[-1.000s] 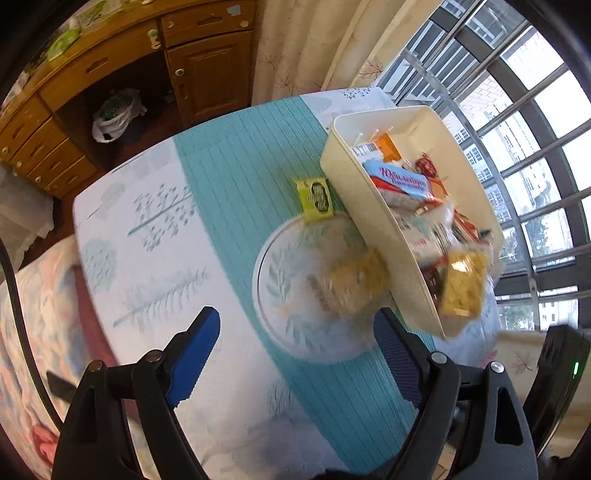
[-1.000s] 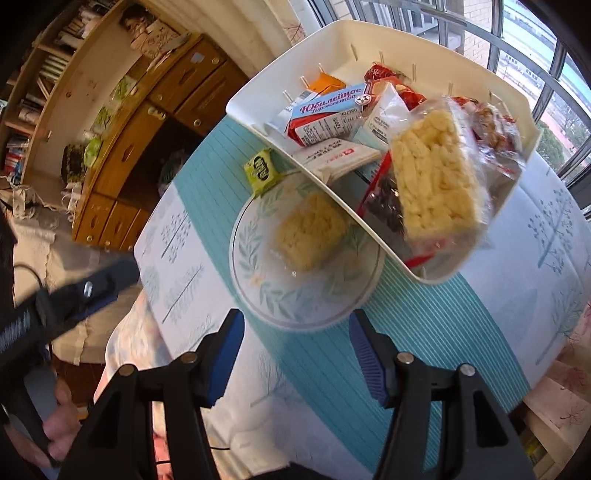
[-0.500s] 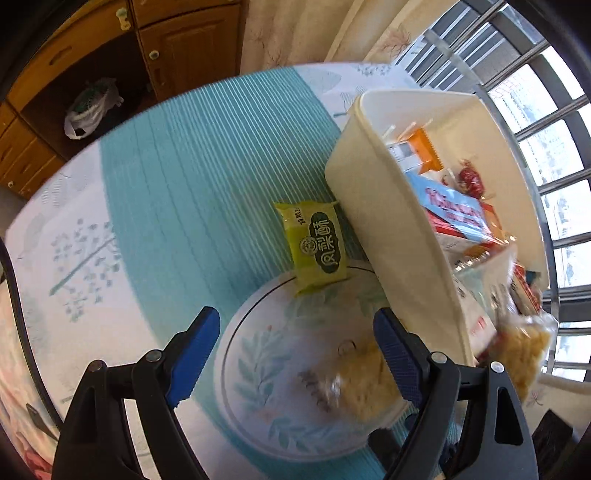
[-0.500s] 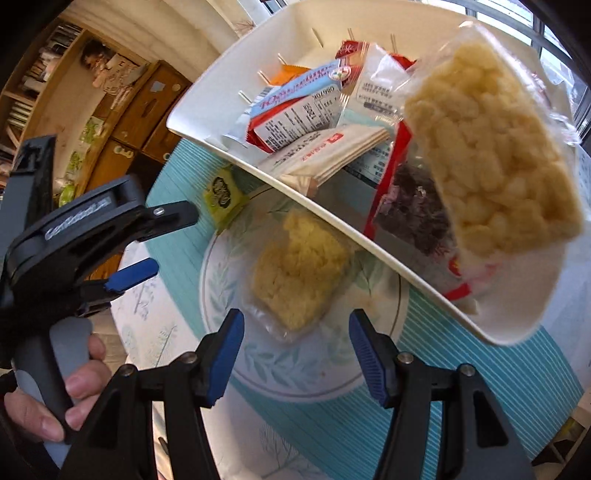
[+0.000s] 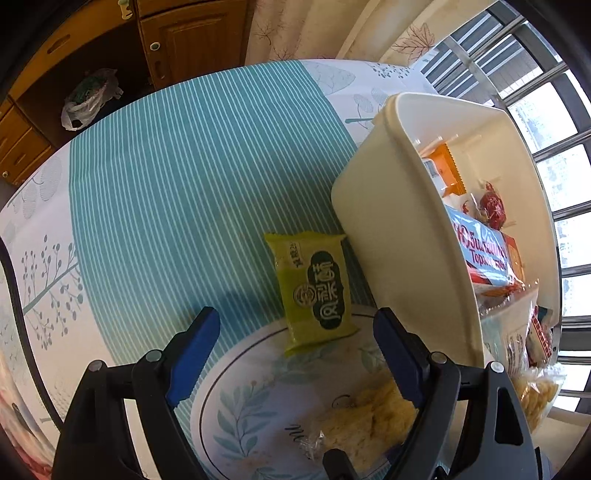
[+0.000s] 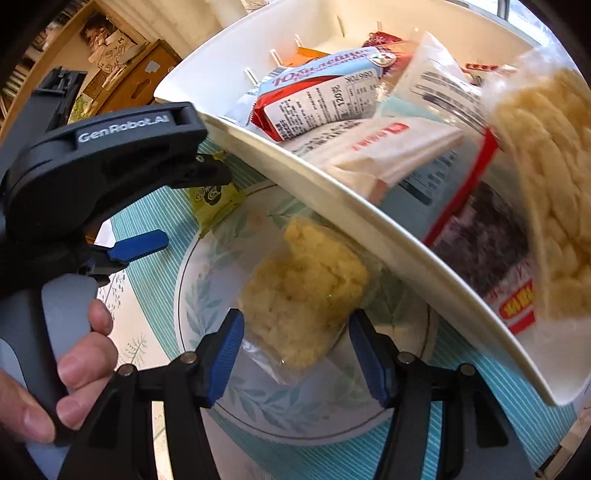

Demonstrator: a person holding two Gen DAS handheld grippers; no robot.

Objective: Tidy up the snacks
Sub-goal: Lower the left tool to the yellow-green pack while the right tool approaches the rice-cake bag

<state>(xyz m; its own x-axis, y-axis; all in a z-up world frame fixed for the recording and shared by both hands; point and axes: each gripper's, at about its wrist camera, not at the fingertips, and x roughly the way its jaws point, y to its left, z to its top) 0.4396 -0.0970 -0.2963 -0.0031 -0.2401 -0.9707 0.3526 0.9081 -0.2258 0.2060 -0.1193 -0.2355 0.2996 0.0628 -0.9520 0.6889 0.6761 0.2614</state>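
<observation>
A green snack packet (image 5: 314, 288) lies on the striped cloth with its near end on the rim of a leaf-patterned plate (image 5: 240, 398). My left gripper (image 5: 295, 325) hangs open just above that end, the packet between its fingers but untouched. On the plate (image 6: 332, 406) sits a yellow puffed snack in clear wrap (image 6: 303, 295). My right gripper (image 6: 295, 325) is open around the snack's near end, pads not pressing. A cream bin (image 5: 399, 258) stands against the plate, and its wall (image 6: 332, 177) overhangs it.
The bin holds several packets, among them a blue and red biscuit pack (image 6: 317, 96) and a second yellow puffed snack (image 6: 546, 192). A hand (image 6: 85, 354) holds the left gripper beside the plate. Wooden cabinets (image 5: 184, 33) and a plastic bag (image 5: 88, 99) lie beyond the table.
Both grippers have come down toward the table. The left now frames the green packet, the right the yellow snack on the plate. Neither jaw width has changed.
</observation>
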